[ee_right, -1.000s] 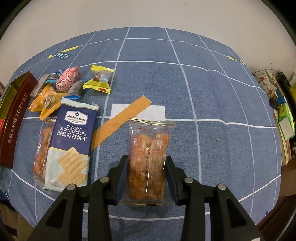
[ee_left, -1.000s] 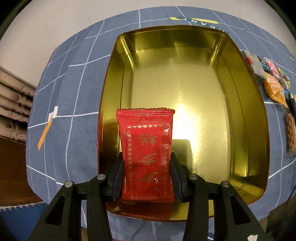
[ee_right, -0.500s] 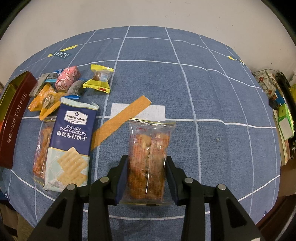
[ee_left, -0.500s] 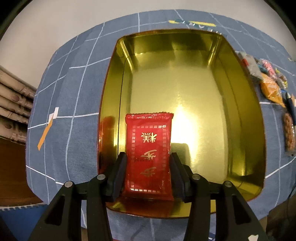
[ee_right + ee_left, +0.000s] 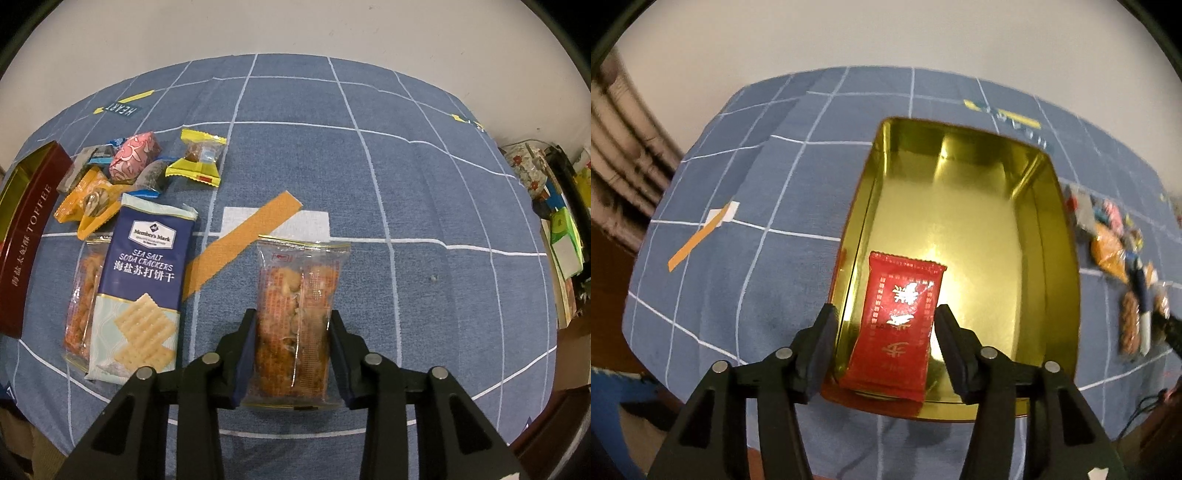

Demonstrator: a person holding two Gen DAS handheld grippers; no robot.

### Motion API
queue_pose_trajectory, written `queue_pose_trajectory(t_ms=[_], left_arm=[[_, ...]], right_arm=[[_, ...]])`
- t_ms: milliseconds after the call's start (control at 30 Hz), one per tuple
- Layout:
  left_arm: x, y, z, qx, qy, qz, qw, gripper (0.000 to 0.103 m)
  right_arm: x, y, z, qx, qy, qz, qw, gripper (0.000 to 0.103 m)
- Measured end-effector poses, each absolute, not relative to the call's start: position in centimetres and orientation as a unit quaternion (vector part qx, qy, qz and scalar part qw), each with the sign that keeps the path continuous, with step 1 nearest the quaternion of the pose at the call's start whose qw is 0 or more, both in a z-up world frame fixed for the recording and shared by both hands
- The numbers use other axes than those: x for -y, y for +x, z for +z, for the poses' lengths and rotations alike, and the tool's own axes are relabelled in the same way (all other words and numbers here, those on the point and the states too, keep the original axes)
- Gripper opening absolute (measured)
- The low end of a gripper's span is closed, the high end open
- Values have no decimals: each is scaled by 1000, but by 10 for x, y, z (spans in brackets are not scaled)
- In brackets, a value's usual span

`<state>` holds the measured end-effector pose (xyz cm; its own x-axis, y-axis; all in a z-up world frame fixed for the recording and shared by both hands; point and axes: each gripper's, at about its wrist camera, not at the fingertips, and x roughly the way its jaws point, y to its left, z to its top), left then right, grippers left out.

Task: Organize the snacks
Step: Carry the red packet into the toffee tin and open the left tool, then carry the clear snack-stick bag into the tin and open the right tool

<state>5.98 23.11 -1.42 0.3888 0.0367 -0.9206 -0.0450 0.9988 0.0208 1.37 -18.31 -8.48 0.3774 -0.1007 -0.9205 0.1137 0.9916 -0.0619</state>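
Left wrist view: your left gripper [image 5: 886,328] is opening, red packet [image 5: 895,328] released in the gold tin [image 5: 1067,266]. Right gripper [image 5: 293,347] is closing on the clear cracker pack [image 5: 299,317]; lift it to the tin next.

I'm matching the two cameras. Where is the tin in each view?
Left wrist: the tin fills the centre right, gold inside showing.
Right wrist: only its dark red side, lettered TOFFEE, at the far left edge.
Shared landmark: the cracker pack, at the right edge in the left view.

Gold tin [image 5: 1060,236] floor mostly bare (1 red packet [image 5: 897,325] near front wall), open from above
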Motion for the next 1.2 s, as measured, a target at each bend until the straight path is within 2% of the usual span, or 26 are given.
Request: queue_pose_trajectory(t_ms=[67,367,633,900,1200], left_arm=[[-230,55,-8,-536,0,38,843,68],[-240,44,10,-500,-28,63,863,72],[-271,31,10,-493,-63,110,861,73],[-293,19,8,-492,-90,137,855,74],[-303,14,6,-495,-104,139,851,74]], right_arm=[[183,12,-85,-553,4,-66,831,37],[183,5,-74,-536,19,-77,840,37],[163,7,-25,-490,11,-65,869,37],[76,27,11,-470,12,38,882,37],[-42,43,16,-477,7,143,867,37]])
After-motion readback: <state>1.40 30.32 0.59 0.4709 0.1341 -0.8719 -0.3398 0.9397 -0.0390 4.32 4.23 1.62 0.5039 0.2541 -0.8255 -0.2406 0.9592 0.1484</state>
